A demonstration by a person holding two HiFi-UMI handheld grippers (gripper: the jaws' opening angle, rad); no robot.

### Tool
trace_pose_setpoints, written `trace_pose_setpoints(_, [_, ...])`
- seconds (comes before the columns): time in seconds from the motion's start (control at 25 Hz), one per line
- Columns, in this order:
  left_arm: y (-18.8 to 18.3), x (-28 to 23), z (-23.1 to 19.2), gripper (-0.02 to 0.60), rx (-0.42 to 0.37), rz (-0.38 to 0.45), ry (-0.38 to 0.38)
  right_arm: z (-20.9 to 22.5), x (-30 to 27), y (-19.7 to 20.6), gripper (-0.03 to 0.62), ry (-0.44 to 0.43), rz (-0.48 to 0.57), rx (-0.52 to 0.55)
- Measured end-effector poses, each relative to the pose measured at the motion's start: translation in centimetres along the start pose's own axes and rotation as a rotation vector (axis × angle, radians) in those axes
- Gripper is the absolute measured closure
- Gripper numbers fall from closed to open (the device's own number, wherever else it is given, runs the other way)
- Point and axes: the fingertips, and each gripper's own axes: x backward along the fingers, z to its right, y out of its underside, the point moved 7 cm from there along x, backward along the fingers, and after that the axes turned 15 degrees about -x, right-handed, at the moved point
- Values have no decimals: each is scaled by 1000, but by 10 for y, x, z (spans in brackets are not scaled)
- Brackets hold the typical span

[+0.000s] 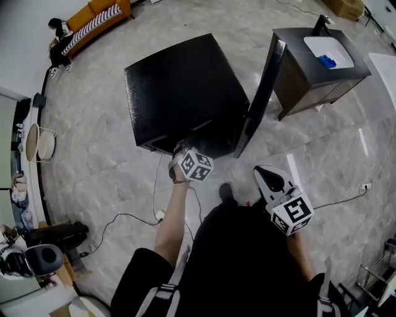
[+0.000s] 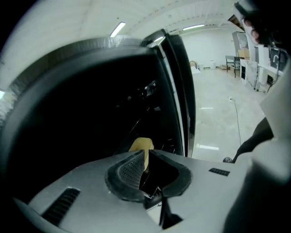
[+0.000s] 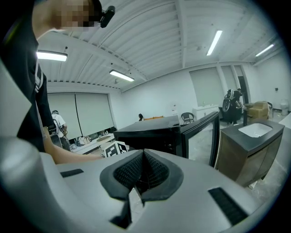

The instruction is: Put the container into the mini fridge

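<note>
The black mini fridge [image 1: 179, 86] stands on the marble floor with its door [image 1: 263, 93] swung open at the right. My left gripper [image 1: 181, 148] is at the fridge's open front, above the opening's lower part. In the left gripper view its jaws [image 2: 145, 157] are almost together with only a slit between them and nothing gripped. Beyond them a tan, yellowish container [image 2: 142, 144] sits in the dark interior [image 2: 91, 113]. My right gripper [image 1: 265, 172] hangs back near my body, shut and empty [image 3: 143, 157], facing the fridge [image 3: 150, 132] and its door [image 3: 202, 129].
A dark cabinet [image 1: 309, 86] with a white basin [image 1: 328, 49] and a blue thing [image 1: 327, 60] stands right of the door. Cables [image 1: 124, 217] trail over the floor at the lower left. An orange sofa [image 1: 99, 15] is far back left.
</note>
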Motion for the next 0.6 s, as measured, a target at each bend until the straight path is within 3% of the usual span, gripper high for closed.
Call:
trace_pose_setpoints(0.32, [-9,49,7,543,65,47,-47,-5,-14,-5,576,-79,-43,23])
trace_pose_setpoints(0.6, [-20,86,14,543,203,49,-113,3,-11,-10,576,-187,-86,56])
